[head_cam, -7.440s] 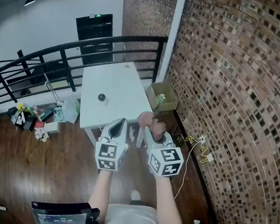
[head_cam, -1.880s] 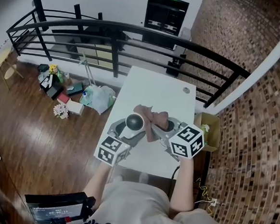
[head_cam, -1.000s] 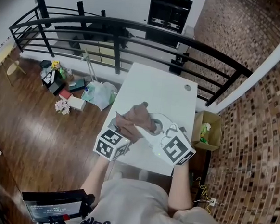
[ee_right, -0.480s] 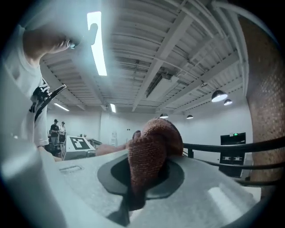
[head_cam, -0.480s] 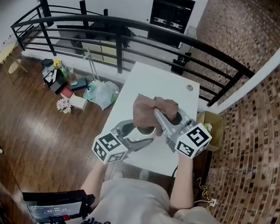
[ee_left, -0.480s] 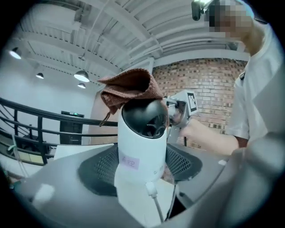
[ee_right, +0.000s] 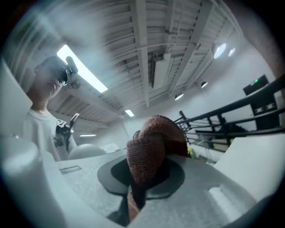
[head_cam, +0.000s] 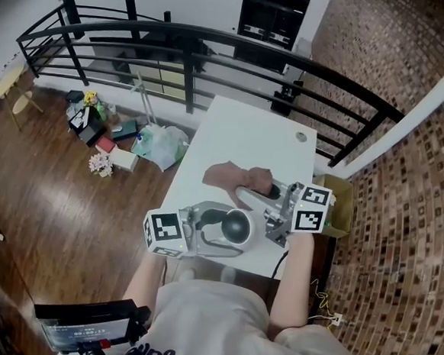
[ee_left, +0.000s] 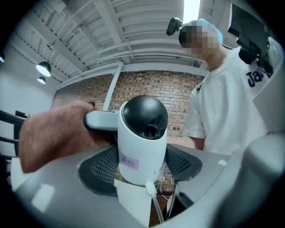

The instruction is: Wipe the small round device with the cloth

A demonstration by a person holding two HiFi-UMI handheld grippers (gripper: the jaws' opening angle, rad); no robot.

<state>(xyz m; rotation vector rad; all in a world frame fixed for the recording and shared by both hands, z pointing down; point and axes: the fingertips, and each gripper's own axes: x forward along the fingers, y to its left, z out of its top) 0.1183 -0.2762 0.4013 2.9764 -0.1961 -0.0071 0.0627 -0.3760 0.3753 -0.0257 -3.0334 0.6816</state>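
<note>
Nearest: 2 grippers, each carrying 1 cube with black-and-white square markers. The left gripper (ee_left: pixel 142 165) is clamped on the 1 small round device (ee_left: pixel 143 129), with its dark mesh-textured pads pressed against both sides of the body. The device has a white, smooth, cylindrical body, a glossy black dome on top, 1 small pale label on the side and 1 white cable (ee_left: pixel 156 207) plugged in at the base. In the head view it's held up over the near end of the table (head_cam: pixel 245 132). The right gripper (ee_right: pixel 140 176) is closed on the 1 cloth (ee_right: pixel 151 140), pinching a fold between its round dark pads. The cloth is reddish-brown, coarse knit and bunched into a lump above the jaws. In the head view the cloth sits just beyond the device. In the left gripper view it's right beside the device's side, and I can't tell if they touch. There is 1 table: white, flat, rectangular, smooth top, with 1 round hole (head_cam: pixel 301 138) near the far corner. 1 open cardboard box (head_cam: pixel 343 213) stands on the floor at the table's right. Further out is a glossy wooden plank floor (head_cam: pixel 45 190) with a pile of bags and flowers (head_cam: pixel 101 163) on the left. Beyond that is 1 curved black metal railing (head_cam: pixel 187 36), with a rough brick wall (head_cam: pixel 400 248) on the right.
</note>
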